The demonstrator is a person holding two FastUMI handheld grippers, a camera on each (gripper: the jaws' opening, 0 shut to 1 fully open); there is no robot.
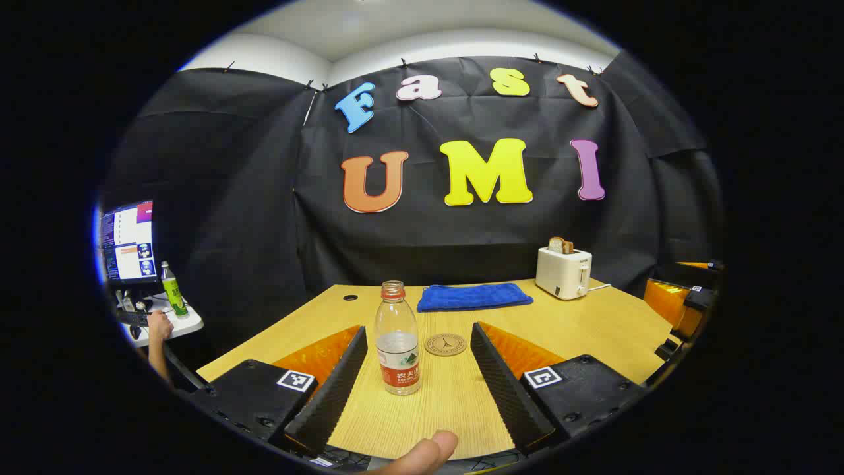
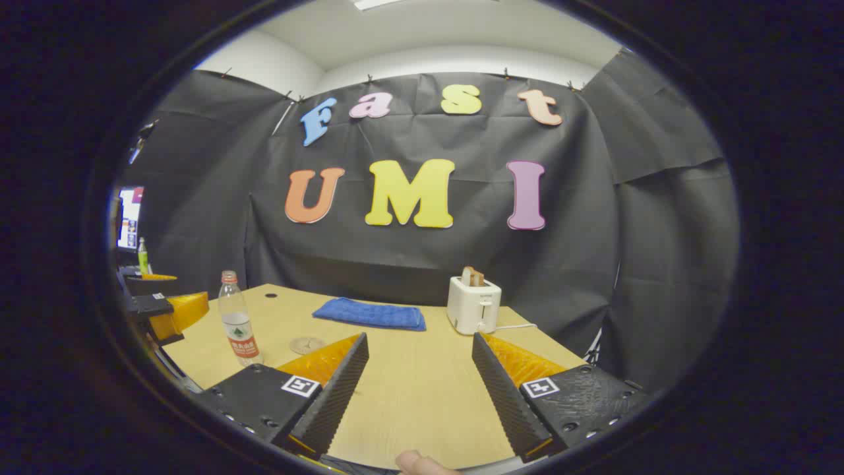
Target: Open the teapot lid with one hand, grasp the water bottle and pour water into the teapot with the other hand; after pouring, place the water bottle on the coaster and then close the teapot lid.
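both tongs have ridged fingers, screwed housings with square black-and-white markers.

Clear plastic bottle; matt wood-grain table.

A blue towel lies on the wooden table — a toaster stands beside it.

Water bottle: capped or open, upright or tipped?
Open and upright: the water bottle stands on the table, neck bare, no cap, partly filled.
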